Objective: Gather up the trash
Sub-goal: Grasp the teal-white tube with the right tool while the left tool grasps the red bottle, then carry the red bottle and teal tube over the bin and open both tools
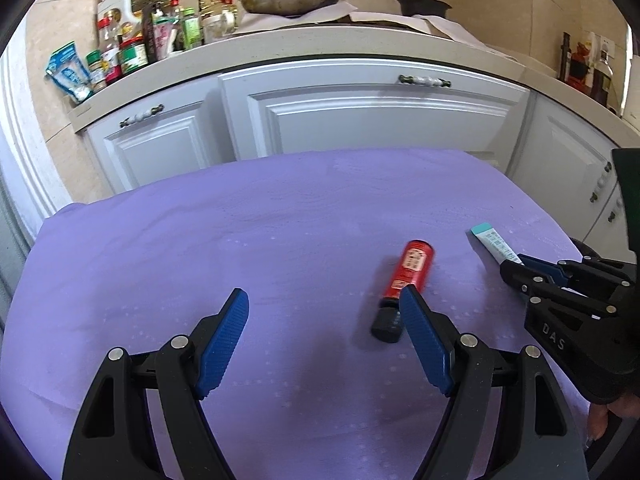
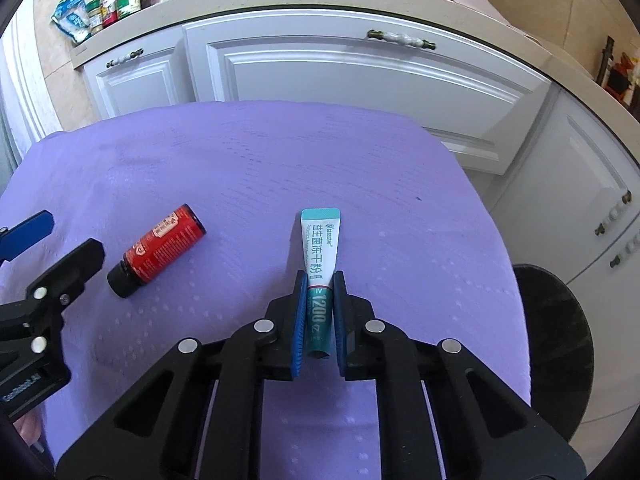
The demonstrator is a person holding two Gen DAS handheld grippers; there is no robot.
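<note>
Pinching the teal-and-white sachet (image 2: 320,264) at frame centre, the right gripper (image 2: 320,280) is clamped; the left gripper (image 1: 324,300) gapes empty beside the red bottle (image 1: 408,276).

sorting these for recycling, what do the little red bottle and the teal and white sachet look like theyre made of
Red bottle: a glossy printed red wrap hides its wall, so glass or plastic is unclear; the black ribbed cap looks like matte plastic.
Teal and white sachet: thin, flat stick pack with a crimped end and slight sheen, probably laminated plastic or foil film. The right gripper is shut on it.
</note>
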